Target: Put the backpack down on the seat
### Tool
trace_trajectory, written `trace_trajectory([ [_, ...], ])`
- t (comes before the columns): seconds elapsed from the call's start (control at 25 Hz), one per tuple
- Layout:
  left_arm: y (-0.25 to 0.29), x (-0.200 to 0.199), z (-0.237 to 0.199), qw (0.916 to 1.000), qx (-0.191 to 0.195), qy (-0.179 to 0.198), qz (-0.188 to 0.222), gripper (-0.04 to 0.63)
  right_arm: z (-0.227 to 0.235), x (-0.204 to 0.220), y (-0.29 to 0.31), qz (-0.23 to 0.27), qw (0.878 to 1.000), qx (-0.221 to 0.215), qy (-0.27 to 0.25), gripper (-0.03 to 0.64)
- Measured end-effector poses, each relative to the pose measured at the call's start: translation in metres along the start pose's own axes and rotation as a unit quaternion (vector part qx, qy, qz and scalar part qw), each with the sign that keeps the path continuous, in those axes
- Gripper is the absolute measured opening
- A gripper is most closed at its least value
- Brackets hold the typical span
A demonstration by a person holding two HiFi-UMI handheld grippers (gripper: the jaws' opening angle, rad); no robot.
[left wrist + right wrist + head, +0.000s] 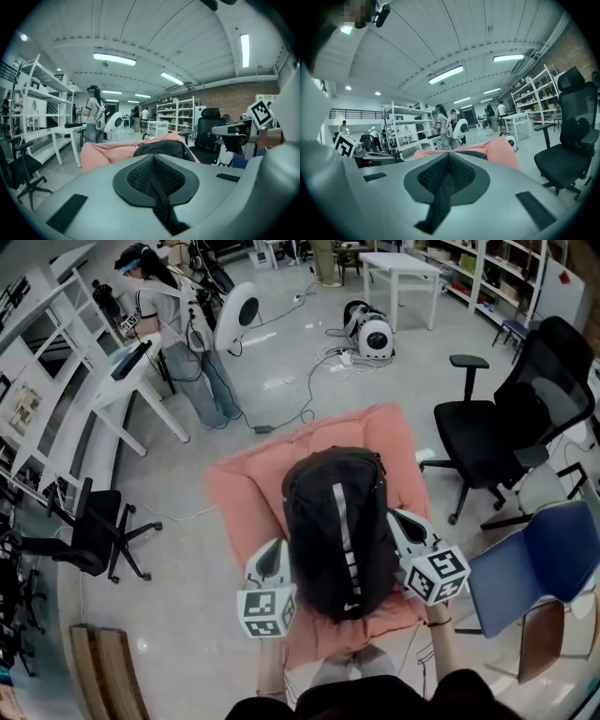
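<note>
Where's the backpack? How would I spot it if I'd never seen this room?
Find the big pink seat in the middle of the room. The backpack lies right on top of it. It is the only black, rounded bag there, with a pale grey stripe running down its middle.

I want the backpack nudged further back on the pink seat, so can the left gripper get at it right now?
Probably yes. The left gripper sits right beside the backpack on its left, nothing between, its jaws closed on a black strap, seemingly the backpack's.
</note>
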State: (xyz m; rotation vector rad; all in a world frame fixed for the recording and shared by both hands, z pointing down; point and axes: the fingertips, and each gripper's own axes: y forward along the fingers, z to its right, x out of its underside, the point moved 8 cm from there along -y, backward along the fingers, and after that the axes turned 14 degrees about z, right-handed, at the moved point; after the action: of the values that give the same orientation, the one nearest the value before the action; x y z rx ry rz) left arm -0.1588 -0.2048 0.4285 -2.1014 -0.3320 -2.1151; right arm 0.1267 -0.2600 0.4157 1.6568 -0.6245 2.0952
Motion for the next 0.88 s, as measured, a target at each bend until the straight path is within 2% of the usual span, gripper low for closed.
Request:
trace_trajectory([
  [0.36,-0.051,-0.055,0.009,0.9986,0.015,-0.003,0.05,0.012,-0.033,-0.065,-0.029,0.048,0.998,-0.041,-0.018,0.014],
  [0.6,-0.078,-0.078,0.013,0.9965,0.009,-0.008,0.082,0.012,-0.051,-0.081,-0.048,0.057,0.996,-0.061,-0.034,0.012],
  [0.88,-0.098,-0.101,0.021,0.9933,0.004,0.002,0.115,0.012,-0.054,-0.105,-0.066,0.091,0.992,-0.07,-0.045,0.012],
])
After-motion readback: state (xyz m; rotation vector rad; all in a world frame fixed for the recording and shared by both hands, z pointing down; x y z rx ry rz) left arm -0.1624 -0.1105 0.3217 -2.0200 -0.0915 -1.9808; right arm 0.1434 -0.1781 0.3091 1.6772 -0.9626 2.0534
